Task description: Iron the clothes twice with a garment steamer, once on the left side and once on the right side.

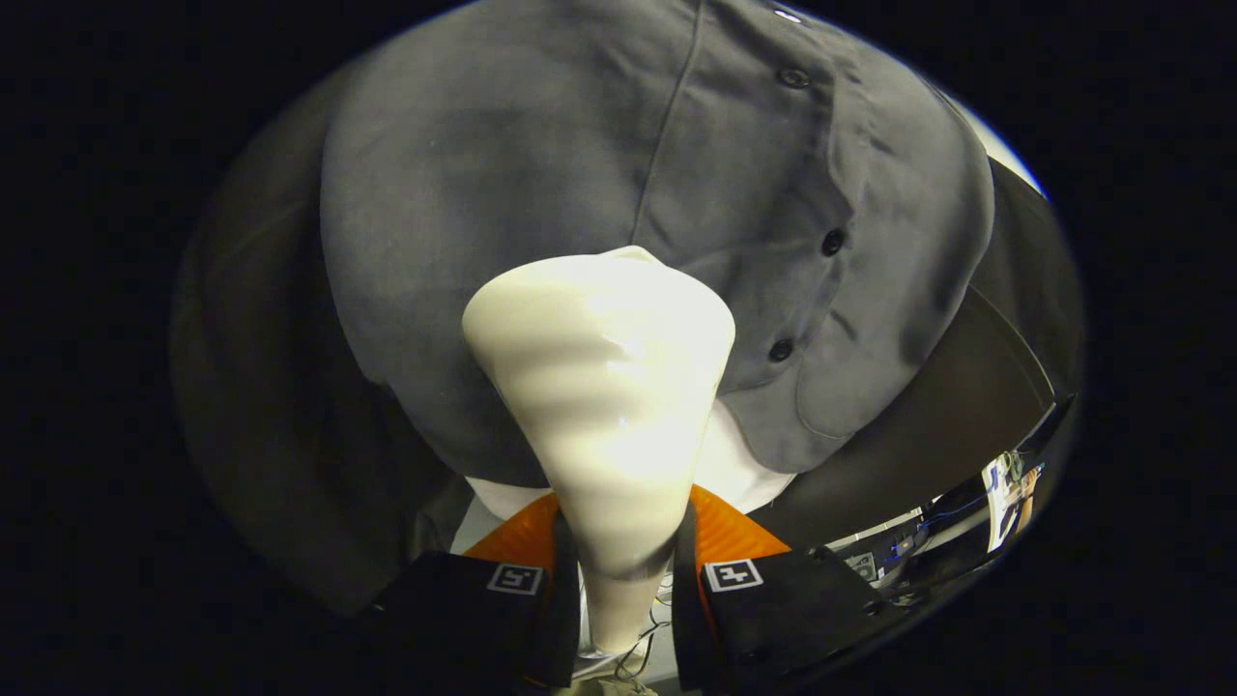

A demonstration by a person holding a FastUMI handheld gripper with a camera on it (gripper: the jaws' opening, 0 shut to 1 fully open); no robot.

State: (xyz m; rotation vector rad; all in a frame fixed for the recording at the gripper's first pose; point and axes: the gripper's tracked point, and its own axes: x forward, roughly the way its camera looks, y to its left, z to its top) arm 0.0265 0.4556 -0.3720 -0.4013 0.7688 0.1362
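My gripper [623, 556] has both fingers clamped on the narrow handle of the glossy cream-white, cone-shaped garment steamer [604, 387], one finger pressing each side. From between the fingers the steamer widens forward, its broad head up against the grey button-front shirt [541, 184] hanging just ahead. A row of dark buttons [833, 242] runs down the shirt's placket, to the right of the steamer head. A white layer [739, 469] shows under the shirt's hem, just beyond my fingers.
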